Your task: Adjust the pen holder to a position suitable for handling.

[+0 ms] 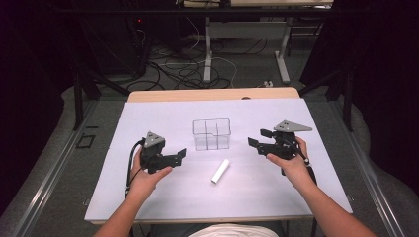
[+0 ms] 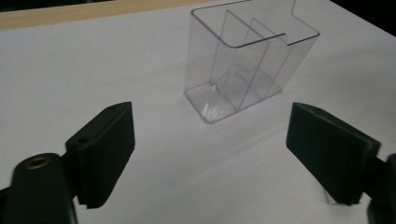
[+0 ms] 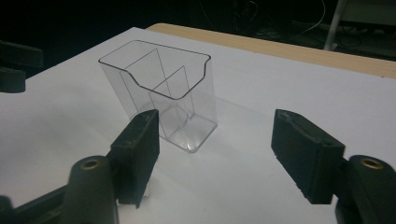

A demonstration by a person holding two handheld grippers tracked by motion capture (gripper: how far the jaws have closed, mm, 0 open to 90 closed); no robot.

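Desk (image 1: 148, 197): we see a white top with a wooden strip along its far edge; it carries a bin and a tube
Bin (image 1: 212, 134): we note a clear plastic box, upright and open at the top, split by thin inner walls into compartments; it stands at the middle of the desk, somewhat nearer the far edge, and nothing touches it
Tube (image 1: 221, 171): we find a short white cylinder lying on its side just nearer the near edge than the bin, apart from it, with its far end pointing slightly toward the right edge
Left gripper (image 1: 180, 155): we see it held in the left hand (image 1: 148, 178) over the left half of the desk, pointing toward the bin and well short of it; in the left gripper view its jaws stand apart with only bare desk between them, the bin beyond them
Right gripper (image 1: 259, 138): we see it held in the right hand (image 1: 289, 165) over the right half of the desk, pointing toward the bin and near it; in the right gripper view its jaws stand apart with nothing between them, and one jaw overlaps the bin's near corner in the picture, though we cannot tell whether they touch
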